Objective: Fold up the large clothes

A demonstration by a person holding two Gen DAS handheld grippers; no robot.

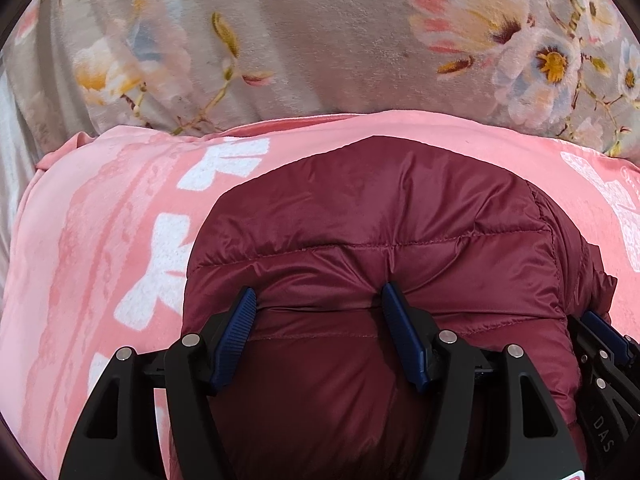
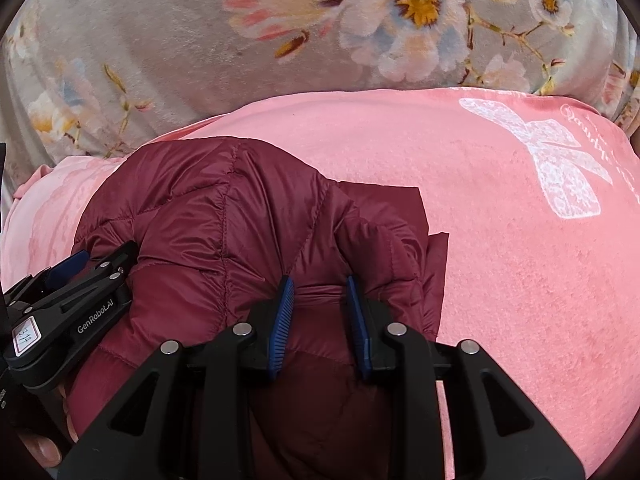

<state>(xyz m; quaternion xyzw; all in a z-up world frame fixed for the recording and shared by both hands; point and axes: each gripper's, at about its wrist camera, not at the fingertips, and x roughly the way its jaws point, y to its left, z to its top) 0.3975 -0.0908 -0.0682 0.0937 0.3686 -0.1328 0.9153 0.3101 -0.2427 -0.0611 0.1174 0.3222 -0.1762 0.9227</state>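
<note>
Maroon quilted puffer jacket (image 1: 380,232) lies bunched on a pink printed blanket (image 1: 100,240) over floral bedding (image 1: 300,40). Left gripper (image 1: 316,304) stands apart, fabric between its pads but unpinched; right gripper (image 2: 320,292) pinches a puffy fold. It looks light, soft, slippery; stitched seams should hold best.

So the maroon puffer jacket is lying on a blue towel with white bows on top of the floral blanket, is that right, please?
Not quite: the towel is pink, not blue, as the right wrist view shows plainly. The rest holds: the maroon puffer jacket lies on it, it bears white bows, and it lies on the floral blanket.
</note>
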